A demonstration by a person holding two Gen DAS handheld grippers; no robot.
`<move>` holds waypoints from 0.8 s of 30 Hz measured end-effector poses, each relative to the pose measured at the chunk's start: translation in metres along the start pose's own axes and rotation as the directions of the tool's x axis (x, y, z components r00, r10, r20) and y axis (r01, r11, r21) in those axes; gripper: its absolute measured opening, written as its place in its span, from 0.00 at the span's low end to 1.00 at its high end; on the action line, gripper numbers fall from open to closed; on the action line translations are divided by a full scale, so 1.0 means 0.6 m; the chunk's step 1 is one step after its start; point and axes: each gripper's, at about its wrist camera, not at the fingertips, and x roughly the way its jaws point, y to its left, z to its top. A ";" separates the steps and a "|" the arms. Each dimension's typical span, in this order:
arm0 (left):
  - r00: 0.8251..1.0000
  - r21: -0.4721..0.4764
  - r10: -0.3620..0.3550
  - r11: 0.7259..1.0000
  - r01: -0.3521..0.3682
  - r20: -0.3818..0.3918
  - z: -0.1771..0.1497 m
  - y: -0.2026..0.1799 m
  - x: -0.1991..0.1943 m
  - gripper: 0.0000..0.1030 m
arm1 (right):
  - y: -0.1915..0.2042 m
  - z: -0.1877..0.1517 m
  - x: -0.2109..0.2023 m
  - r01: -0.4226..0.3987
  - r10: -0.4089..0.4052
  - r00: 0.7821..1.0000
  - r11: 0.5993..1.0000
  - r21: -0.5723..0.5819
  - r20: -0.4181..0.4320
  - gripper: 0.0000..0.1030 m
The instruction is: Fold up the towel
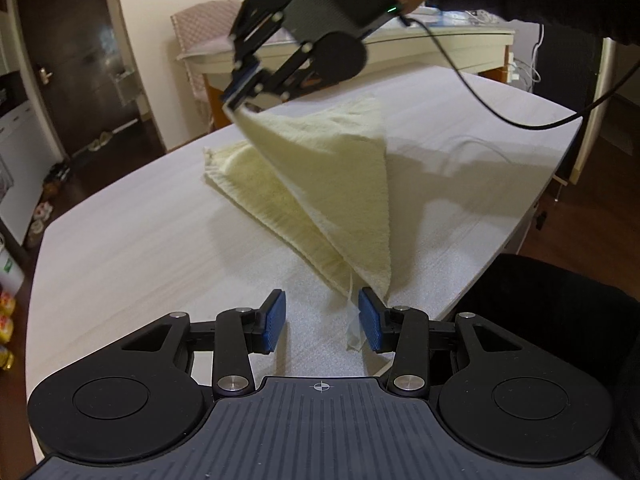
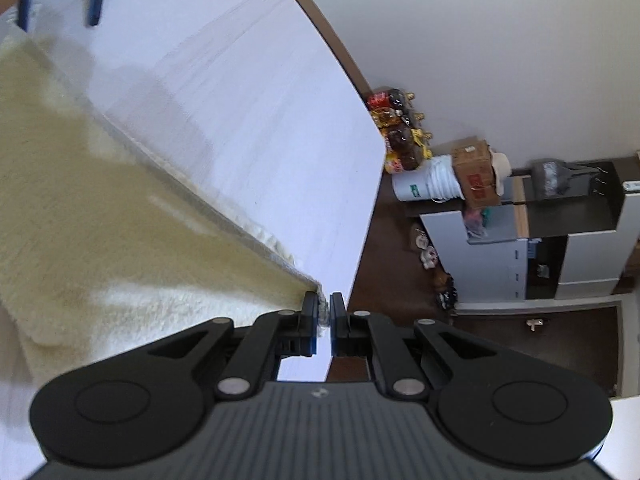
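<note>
While the right gripper (image 2: 324,312) pinches one corner of the pale yellow towel (image 1: 320,184) up in the air, the rest of the towel hangs down in a slope to the white table (image 1: 140,240). Its jaws are almost closed, with the corner squeezed between the blue pads.

The left gripper (image 1: 322,320) sits low, near the front edge of the table. Its jaws are wide open and hold nothing. The towel's near bottom corner hangs just in front of it, close to the right blue pad (image 1: 370,324), with some loose threads (image 1: 354,332) trailing down beside that pad. I cannot tell if the pad touches the cloth.

The towel's long fold runs from that near corner away toward the far left, where the other end lies flat on the table. So the near corner is the left gripper's to take; it is much closer than the right one. My guess is the left gripper needs to slide a little to its right and forward, then close on that corner.
</note>
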 end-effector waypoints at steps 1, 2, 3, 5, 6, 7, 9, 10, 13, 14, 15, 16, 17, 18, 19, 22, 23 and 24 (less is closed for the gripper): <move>1.000 0.000 0.001 1.000 -0.001 0.000 0.000 0.000 0.000 0.43 | 0.002 0.002 0.009 -0.010 0.010 1.000 1.000 -0.005 0.003 0.07; 1.000 -0.002 0.000 1.000 0.000 0.000 0.000 0.000 0.000 0.43 | 0.004 0.003 0.015 -0.016 0.016 1.000 1.000 -0.009 0.004 0.07; 1.000 -0.004 -0.001 1.000 0.001 0.001 0.000 0.000 0.001 0.43 | 0.006 0.004 0.022 -0.023 0.023 1.000 1.000 -0.012 0.005 0.07; 1.000 -0.008 -0.002 1.000 0.002 0.003 -0.001 0.000 0.002 0.43 | 0.012 0.006 0.034 -0.035 0.036 0.999 0.999 -0.013 0.005 0.07; 1.000 -0.011 -0.003 1.000 0.003 0.004 -0.002 0.000 0.002 0.43 | 0.015 0.006 0.041 -0.039 0.039 0.999 0.999 -0.013 0.006 0.07; 1.000 -0.013 -0.003 1.000 0.003 0.005 -0.003 -0.001 0.003 0.43 | 0.017 0.007 0.047 -0.042 0.042 0.999 0.999 -0.012 0.005 0.07; 1.000 -0.021 -0.005 1.000 0.005 0.008 -0.004 -0.001 0.003 0.43 | 0.024 0.010 0.055 -0.043 0.043 0.999 0.999 -0.020 0.008 0.07; 1.000 -0.024 -0.005 1.000 0.005 0.009 -0.004 -0.001 0.003 0.43 | 0.027 0.011 0.058 -0.044 0.044 0.999 0.999 -0.024 0.007 0.07; 1.000 -0.031 -0.007 0.999 0.008 0.011 -0.003 0.000 0.004 0.43 | 0.034 0.014 0.071 -0.035 0.035 0.999 0.999 -0.037 0.008 0.24; 1.000 -0.032 -0.008 0.999 0.008 0.011 -0.004 0.001 0.004 0.43 | 0.034 0.015 0.074 -0.028 0.029 1.000 0.999 -0.033 0.009 0.29; 1.000 -0.032 -0.008 0.999 0.008 0.011 -0.004 0.001 0.005 0.43 | 0.033 0.014 0.078 -0.019 0.020 1.000 1.000 -0.023 0.013 0.32; 1.000 -0.034 -0.007 0.999 0.008 0.012 -0.004 0.000 0.005 0.43 | 0.031 0.014 0.080 -0.014 0.014 1.000 1.000 -0.009 0.017 0.33; 1.000 -0.033 -0.007 0.999 0.007 0.011 -0.004 0.000 0.006 0.43 | 0.027 0.014 0.083 -0.012 0.011 1.000 1.000 0.015 0.021 0.38; 1.000 -0.033 -0.007 0.999 0.007 0.011 -0.004 -0.001 0.007 0.43 | 0.021 0.013 0.085 -0.006 0.005 1.000 0.999 0.051 0.027 0.41; 1.000 -0.036 -0.006 0.999 0.007 0.011 -0.004 -0.001 0.007 0.44 | 0.017 0.012 0.086 0.003 -0.005 1.000 0.997 0.073 0.028 0.42; 1.000 -0.044 -0.004 0.999 0.005 0.010 -0.004 -0.001 0.008 0.44 | 0.010 0.006 0.092 -0.001 -0.002 1.000 0.992 0.127 0.028 0.42; 1.000 -0.047 -0.003 0.999 0.004 0.009 -0.005 -0.002 0.008 0.44 | 0.007 0.005 0.090 -0.002 -0.002 1.000 0.991 0.137 0.027 0.42; 1.000 -0.049 0.000 0.999 0.000 0.008 -0.005 -0.003 0.008 0.45 | 0.001 0.002 0.086 0.001 -0.004 1.000 0.987 0.160 0.018 0.41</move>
